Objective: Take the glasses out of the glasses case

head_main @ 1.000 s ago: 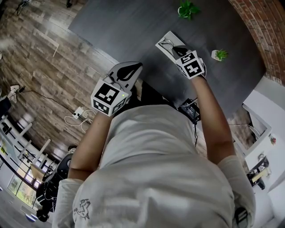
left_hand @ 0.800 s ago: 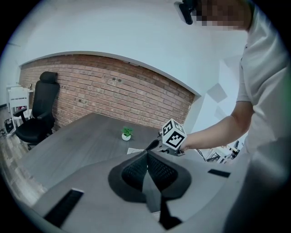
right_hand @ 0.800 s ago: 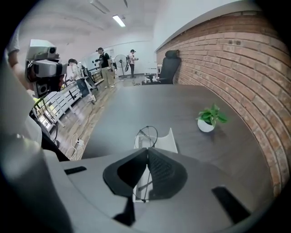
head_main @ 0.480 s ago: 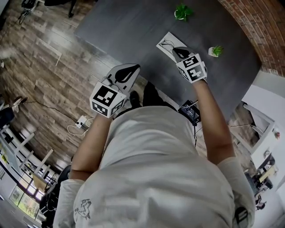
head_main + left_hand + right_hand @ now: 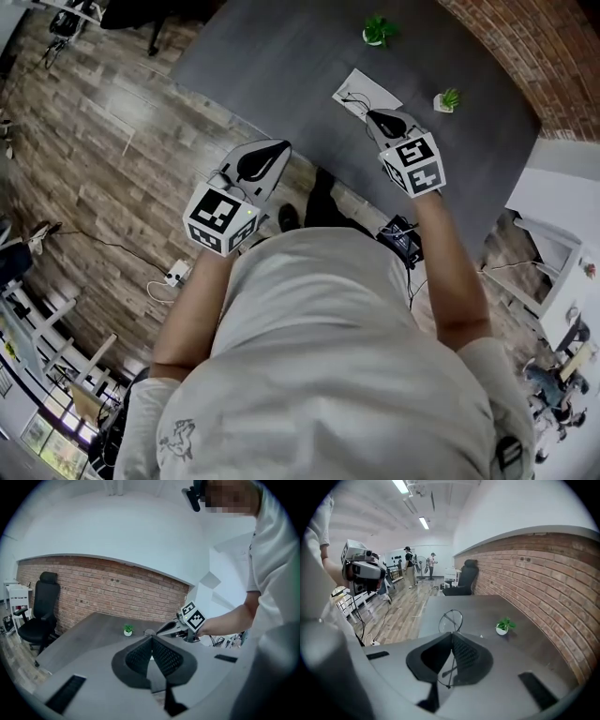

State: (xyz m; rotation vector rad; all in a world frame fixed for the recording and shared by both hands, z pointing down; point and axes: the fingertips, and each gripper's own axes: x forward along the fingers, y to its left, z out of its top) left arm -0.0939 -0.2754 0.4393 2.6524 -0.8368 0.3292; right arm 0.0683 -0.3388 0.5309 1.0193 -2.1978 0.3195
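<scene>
Jutting beyond the tips of the right claw point(image 5: 452, 638), which is closed on them, the wire-framed glasses point(image 5: 451, 620) are held lengthwise along the claw's line, one temple point(image 5: 450, 670) dangling below, near the white glasses case point(image 5: 370, 89) on the counter point(image 5: 281, 56). A small potted plant point(image 5: 446, 98) is seen just beside the case; the left claw point(image 5: 152, 639), pressed together on nothing, is found well apart, off the counter's edge.

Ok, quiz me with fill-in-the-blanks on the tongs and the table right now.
The right tongs hold the thin wire-framed round glasses; the left tongs hold ____.
____ small green potted plants stand on the dark grey table.
The curved wall beside the table is red ____.
Missing: nothing; two; brick.
</scene>
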